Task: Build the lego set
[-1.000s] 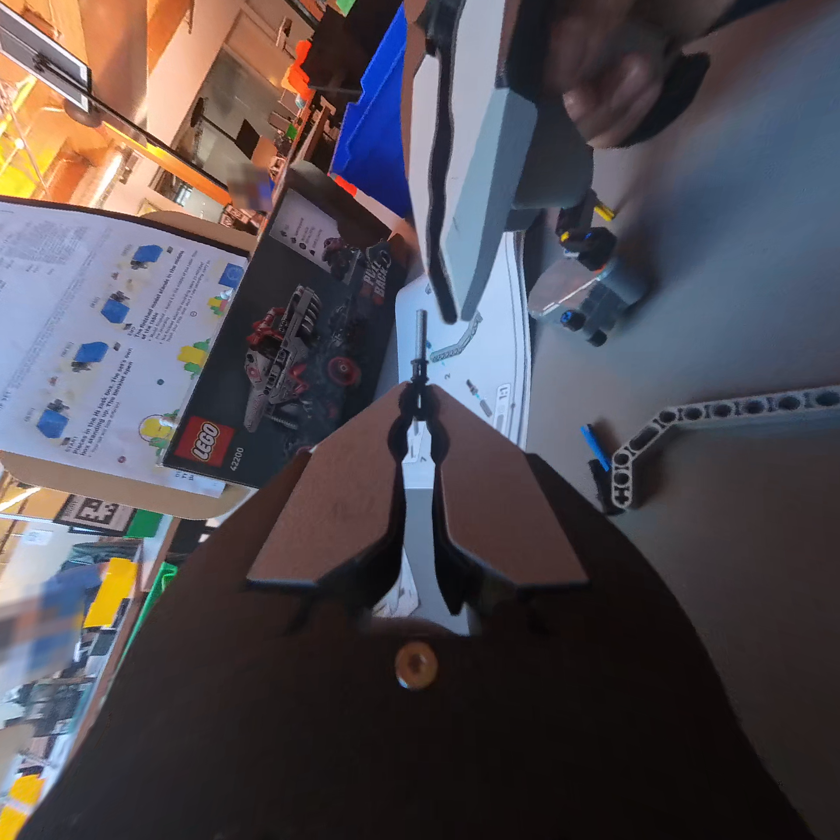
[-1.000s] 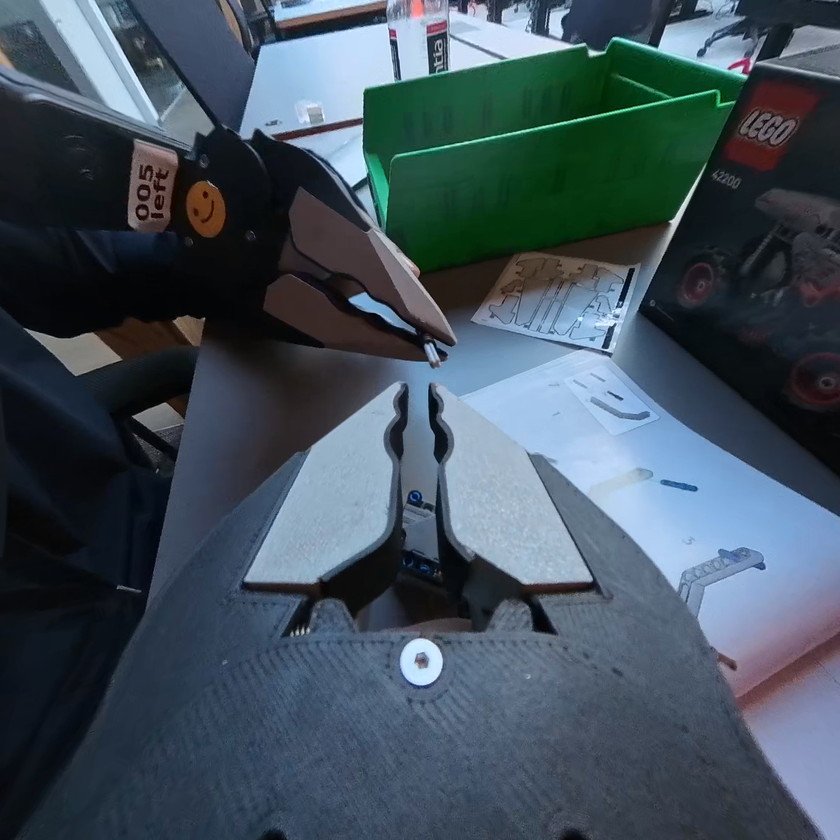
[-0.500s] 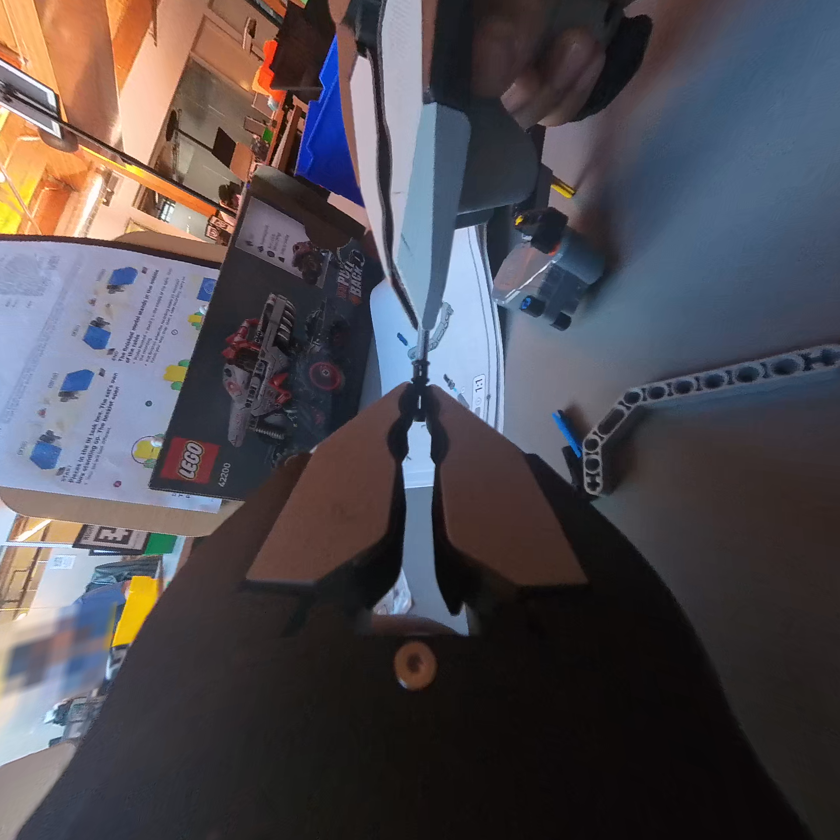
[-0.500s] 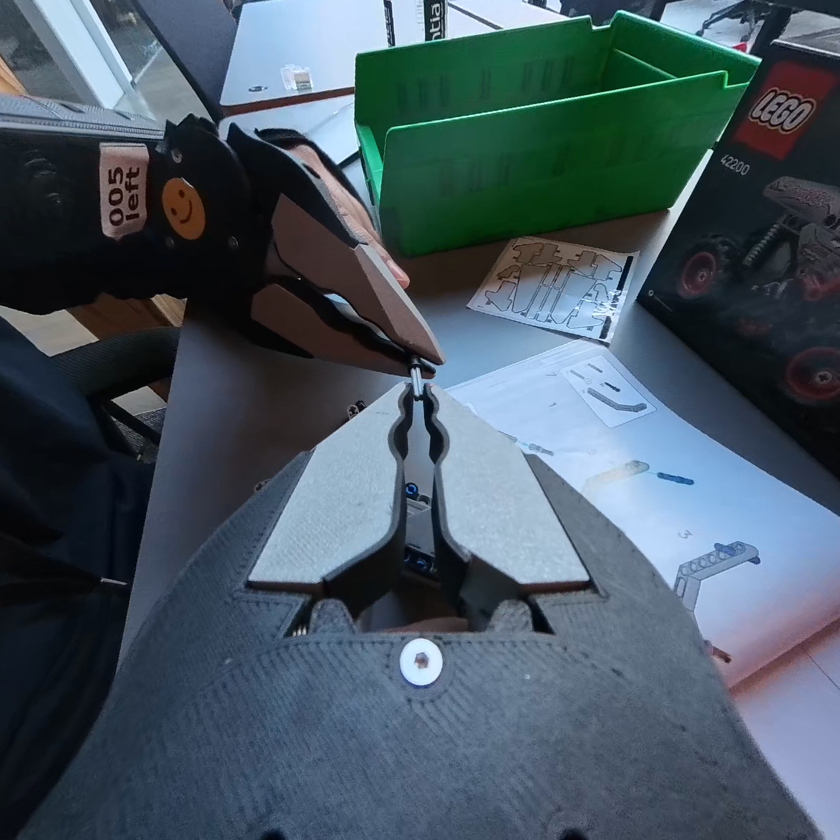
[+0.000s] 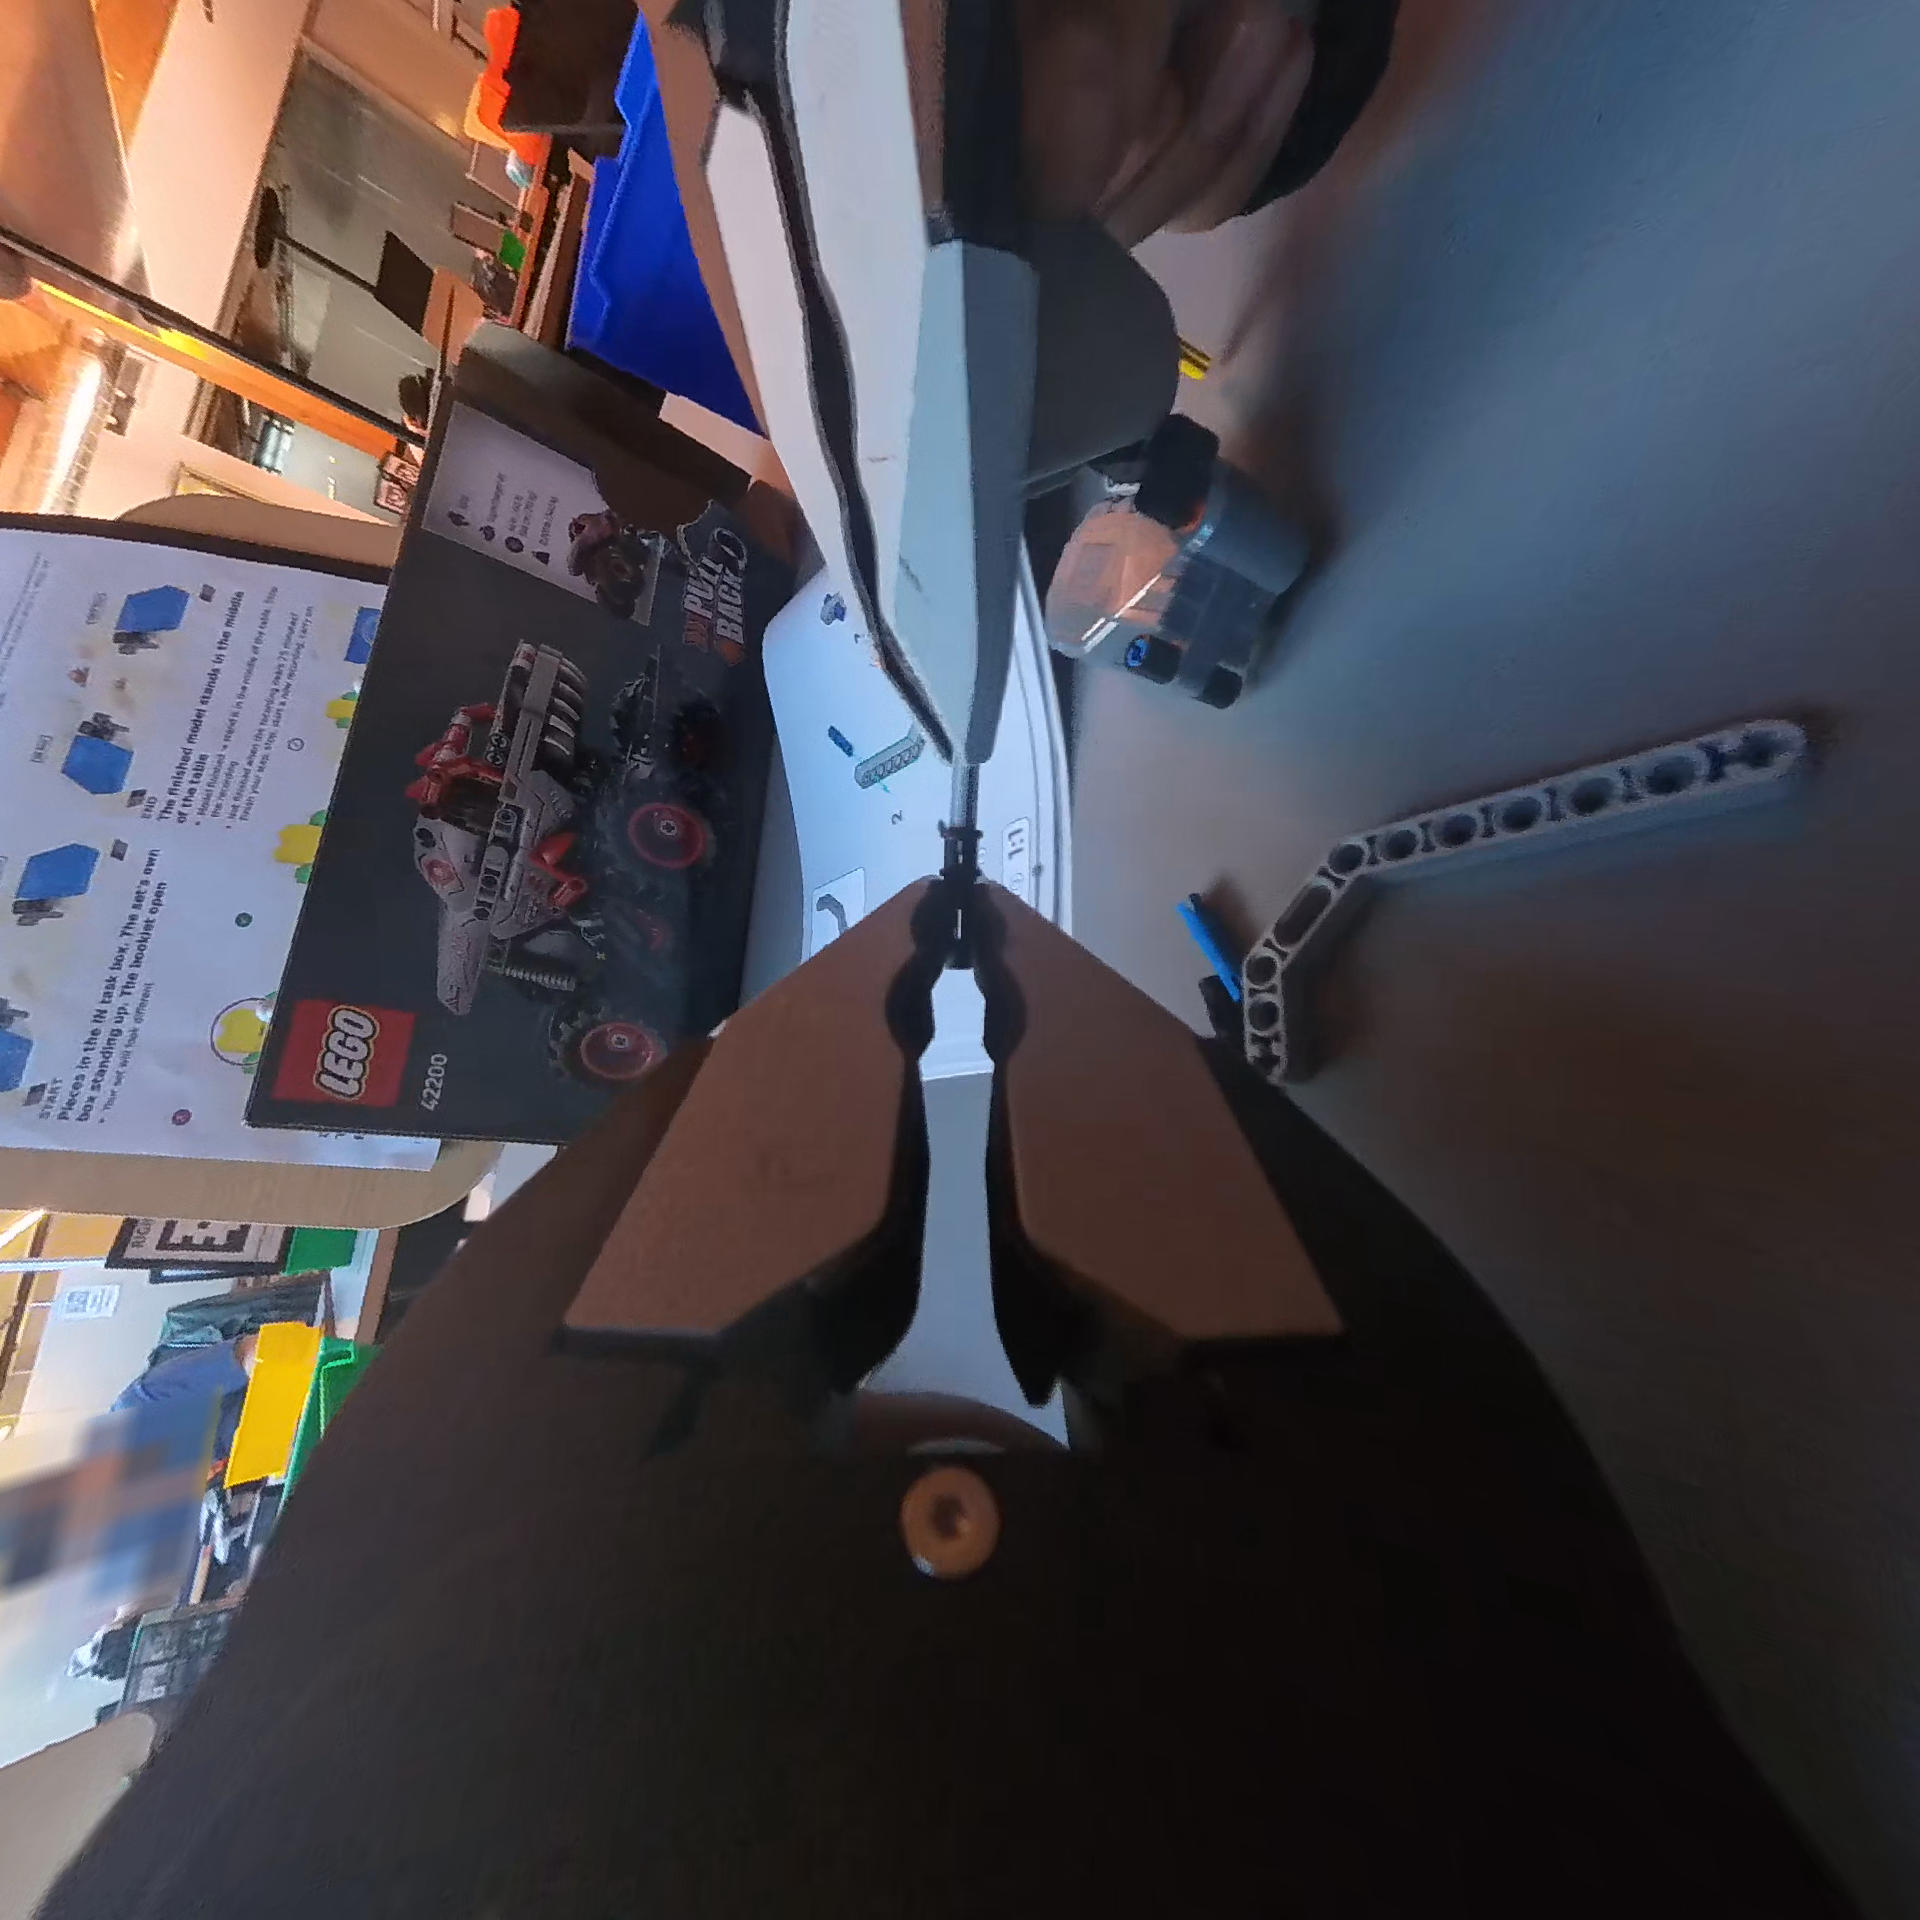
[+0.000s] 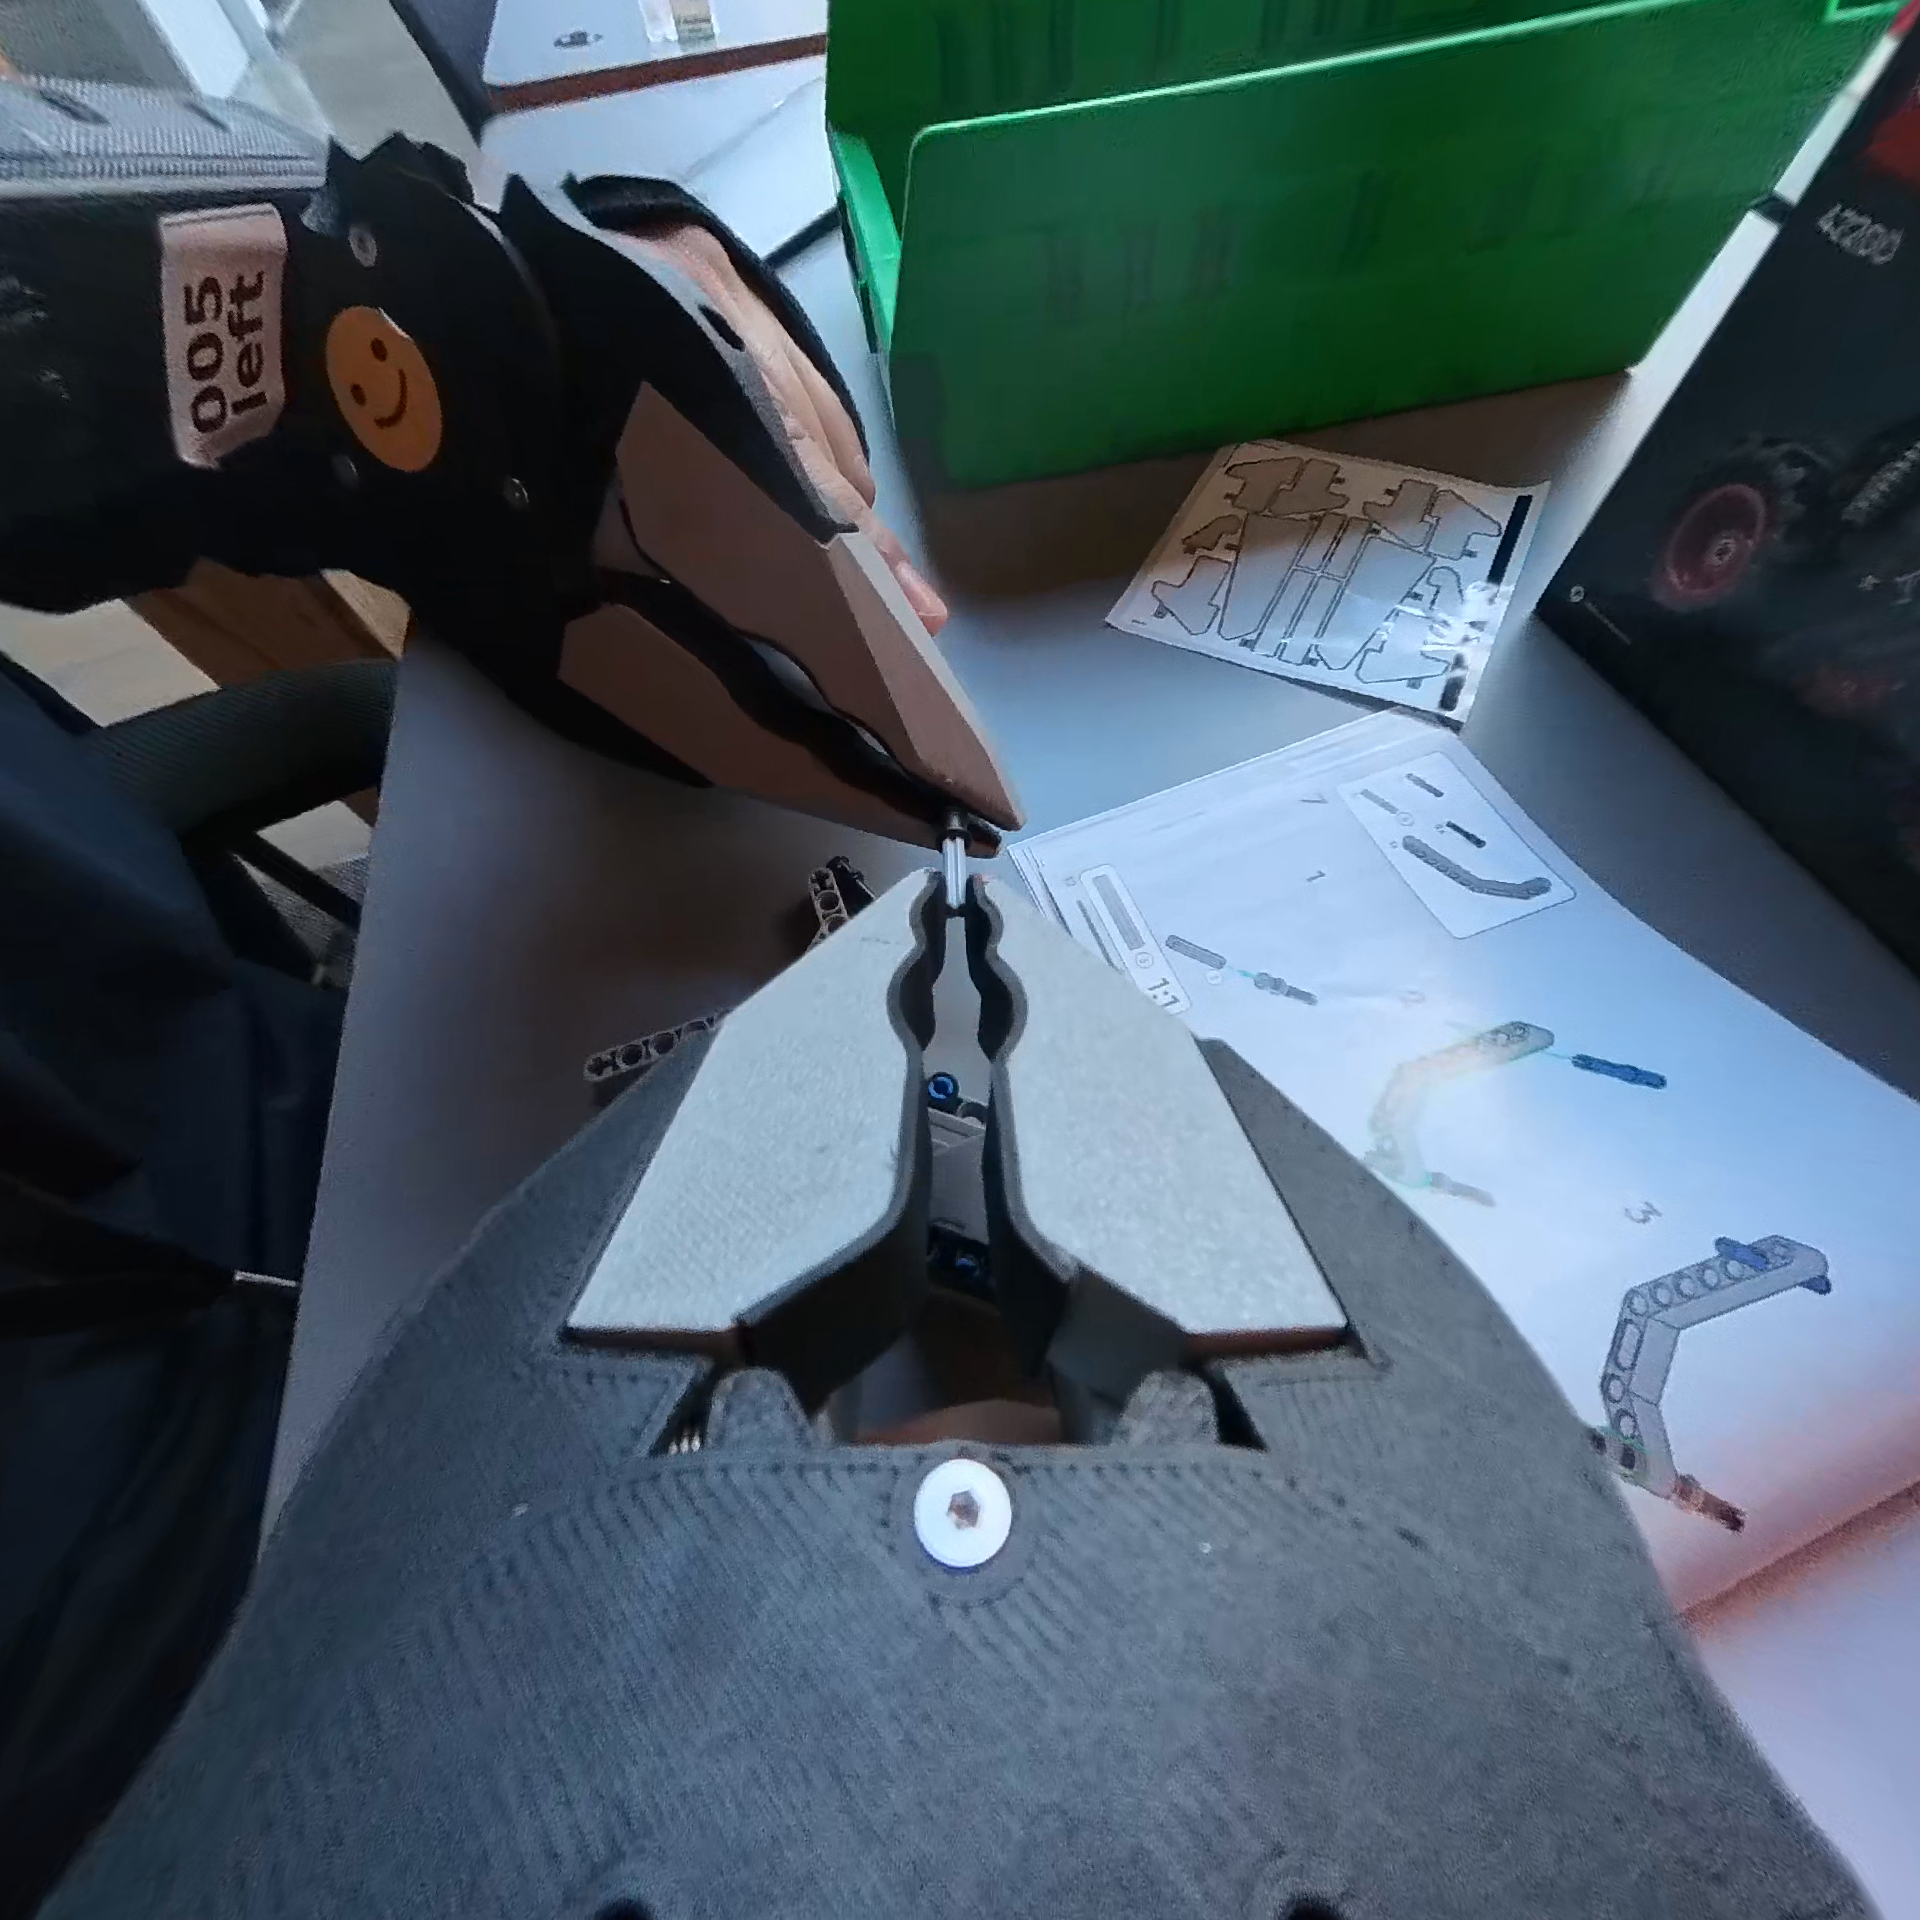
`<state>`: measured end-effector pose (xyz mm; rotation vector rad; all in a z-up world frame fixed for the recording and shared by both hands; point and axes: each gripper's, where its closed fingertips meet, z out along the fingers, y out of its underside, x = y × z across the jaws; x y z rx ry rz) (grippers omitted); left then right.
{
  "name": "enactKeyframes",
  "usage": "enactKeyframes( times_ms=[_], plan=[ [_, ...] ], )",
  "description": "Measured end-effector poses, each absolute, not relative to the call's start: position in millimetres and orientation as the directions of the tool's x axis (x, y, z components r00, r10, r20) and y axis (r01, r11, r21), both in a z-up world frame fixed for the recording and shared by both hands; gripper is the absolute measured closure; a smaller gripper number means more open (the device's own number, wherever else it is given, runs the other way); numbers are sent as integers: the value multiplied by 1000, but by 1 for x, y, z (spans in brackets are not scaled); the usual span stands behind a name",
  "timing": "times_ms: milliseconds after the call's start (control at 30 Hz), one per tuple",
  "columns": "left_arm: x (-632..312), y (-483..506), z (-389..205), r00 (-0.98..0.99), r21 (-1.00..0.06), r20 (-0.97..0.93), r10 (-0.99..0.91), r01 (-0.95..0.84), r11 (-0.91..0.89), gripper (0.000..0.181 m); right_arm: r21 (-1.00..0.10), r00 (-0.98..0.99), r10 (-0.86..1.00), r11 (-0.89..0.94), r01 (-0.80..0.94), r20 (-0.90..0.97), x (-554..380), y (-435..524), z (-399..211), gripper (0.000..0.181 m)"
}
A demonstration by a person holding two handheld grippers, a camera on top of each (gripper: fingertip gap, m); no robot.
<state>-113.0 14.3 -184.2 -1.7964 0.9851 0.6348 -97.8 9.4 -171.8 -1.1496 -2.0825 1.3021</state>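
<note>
Small grey axle (image 5: pixel 966 795) pinched at both ends by L gripper (image 5: pixel 956 914) & R gripper (image 6: pixel 951 896), fingers closed, above tabletop (image 5: pixel 1558 312).

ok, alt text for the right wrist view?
Grey right gripper and brown left gripper meet tip to tip, each pinching one end of a small pin above a grey table, beside an open instruction booklet and green bin.

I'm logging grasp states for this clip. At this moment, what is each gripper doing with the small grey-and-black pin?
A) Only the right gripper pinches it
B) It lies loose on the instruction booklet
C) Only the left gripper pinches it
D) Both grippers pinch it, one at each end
D: the pin spans the gap, its black end in the left gripper tips and its grey end in the right gripper tips.
</note>
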Motion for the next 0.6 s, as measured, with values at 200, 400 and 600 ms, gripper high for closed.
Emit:
enactKeyframes(
  times_ms=[200,400,600],
  plan=[
    [-110,13,-183,556,-518,-758,-342,-831,-205,180,-882,-578,814,239,407,-46,-96,7,-170,181],
    [-108,12,-186,572,-532,-735,-364,-820,-212,180,-879,-587,809,247,408,-45,-95,5,-171,180],
    [-108,15,-164,621,-608,-724,-299,-780,-149,179,-924,-571,821,209,321,-13,-96,11,-145,176]
  ],
)
